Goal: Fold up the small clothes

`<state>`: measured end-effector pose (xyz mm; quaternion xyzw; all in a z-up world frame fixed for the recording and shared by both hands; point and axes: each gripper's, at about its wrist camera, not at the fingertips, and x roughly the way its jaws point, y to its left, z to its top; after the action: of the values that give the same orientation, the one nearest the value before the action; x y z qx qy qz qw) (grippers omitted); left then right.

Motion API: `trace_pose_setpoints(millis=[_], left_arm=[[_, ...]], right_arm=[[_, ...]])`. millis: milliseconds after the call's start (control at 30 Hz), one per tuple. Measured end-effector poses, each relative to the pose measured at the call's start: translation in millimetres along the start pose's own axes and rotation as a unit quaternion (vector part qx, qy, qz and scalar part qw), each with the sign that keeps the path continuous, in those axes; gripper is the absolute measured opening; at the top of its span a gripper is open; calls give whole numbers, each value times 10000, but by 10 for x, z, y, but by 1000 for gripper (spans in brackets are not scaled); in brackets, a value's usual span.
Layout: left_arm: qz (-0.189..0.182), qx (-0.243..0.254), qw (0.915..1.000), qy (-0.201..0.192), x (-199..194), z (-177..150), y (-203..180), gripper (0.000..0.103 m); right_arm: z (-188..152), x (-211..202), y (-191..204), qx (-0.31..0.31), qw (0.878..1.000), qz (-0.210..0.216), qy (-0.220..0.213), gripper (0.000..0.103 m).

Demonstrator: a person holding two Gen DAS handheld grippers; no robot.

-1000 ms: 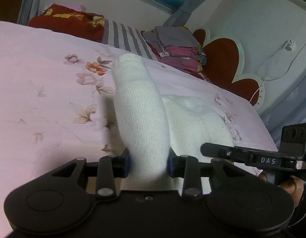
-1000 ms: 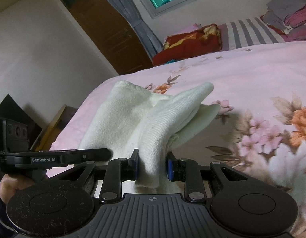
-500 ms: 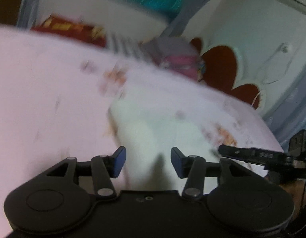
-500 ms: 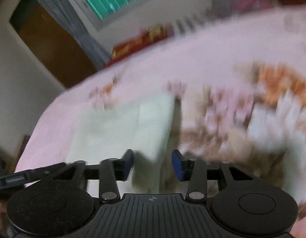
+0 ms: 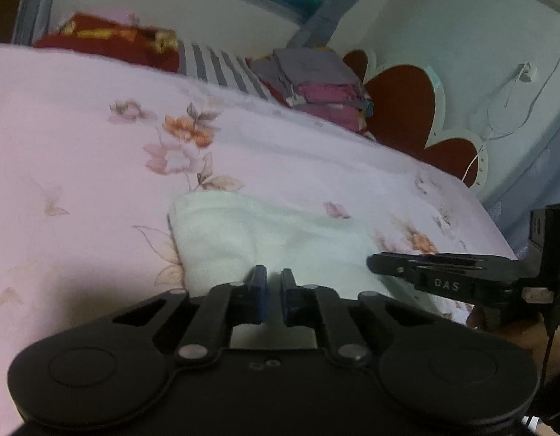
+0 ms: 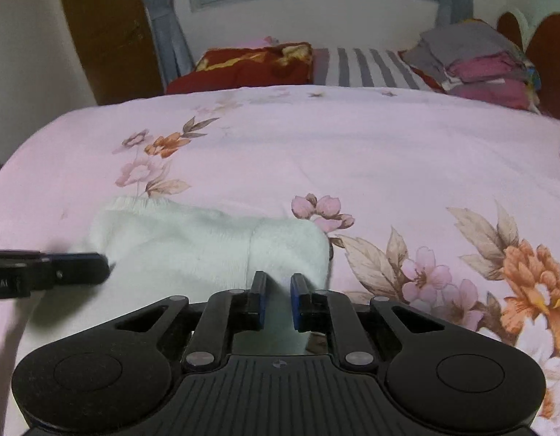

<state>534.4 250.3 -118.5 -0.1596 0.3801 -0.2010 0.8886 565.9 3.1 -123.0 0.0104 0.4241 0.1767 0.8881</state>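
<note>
Left gripper (image 5: pixel 272 296) at the near left edge of the white knit garment (image 5: pixel 265 239), pads almost together with nothing between them, likely just freed so the fold can settle flat on the pink floral bedspread (image 5: pixel 80 152). Right gripper (image 6: pixel 278 301) at the garment's near right edge, narrowly parted over white fabric; cannot tell whether pinching or only hovering. Far off: red pillow (image 6: pixel 250 63) and stacked clothes (image 6: pixel 476 61), well apart from the work.
</note>
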Motion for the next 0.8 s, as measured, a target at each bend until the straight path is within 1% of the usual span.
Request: trace_pose_setpoints(millis=[33,67,100,133,167,200,233,267,300,333,367,400,433,500,533,633,667,700,733,767,800], left_arm=[[-34,119,9998,-148,-144,-6,-47,22],[-29,246,9994,-252,-263,-65,-134,23],[-32,333,9990,-296,-327,-113,-206,23],[-21,422,9987,-303,-363,-169,-271,23],[85,541,9982,-223,-336,-200,-325,23],[265,671,9974,-74,-293,-264,-358,22],[400,741,9964,24,-251,-319,-367,20],[491,701,9963,7,-258,-354,-371,16],[589,610,9964,-32,-301,-355,-395,16],[722,583,9956,-126,-385,-353,-450,16],[875,637,9938,-264,-495,-370,-522,21],[974,675,9923,-352,-588,-403,-559,23],[1072,651,9914,-386,-688,-454,-585,23],[1215,545,9902,-426,-882,-597,-628,23],[1285,501,9894,-450,-976,-689,-652,23],[1385,290,9887,-502,-1257,-991,-755,29],[1428,233,9881,-522,-1342,-1088,-812,34],[1488,194,9872,-532,-1434,-1202,-877,42],[1542,161,9863,-564,-1516,-1312,-940,47],[1601,126,9851,-609,-1599,-1412,-1008,59],[1656,110,9839,-664,-1692,-1514,-1087,65]], right_arm=[[-12,-111,7,-45,9999,-75,-71,12],[-36,-271,19,-126,9996,-84,-248,12],[-91,-447,28,-132,9990,48,-415,12],[-180,-572,35,-122,9984,306,-453,12],[-251,-661,77,-224,9975,516,-432,12],[-348,-701,130,-412,9966,604,-385,12],[-437,-704,184,-612,9957,633,-292,12],[-532,-669,218,-811,9952,490,-227,12],[-572,-637,205,-790,9959,359,-251,12],[-566,-621,164,-586,9974,342,-259,12],[-537,-652,119,-299,9990,194,-273,12],[-519,-724,107,-183,9991,-58,-369,12],[-517,-804,93,-122,9985,-209,-494,12],[-551,-1009,21,106,9981,-3,-601,12],[-593,-1120,-5,133,9980,90,-619,12],[-808,-1447,3,44,9976,279,-635,12],[-911,-1546,19,42,9975,314,-633,12],[-1009,-1652,34,17,9975,330,-627,12],[-1104,-1766,55,-9,9974,350,-626,12],[-1233,-1896,78,-9,9972,375,-647,12],[-1343,-2014,92,17,9970,398,-657,12]])
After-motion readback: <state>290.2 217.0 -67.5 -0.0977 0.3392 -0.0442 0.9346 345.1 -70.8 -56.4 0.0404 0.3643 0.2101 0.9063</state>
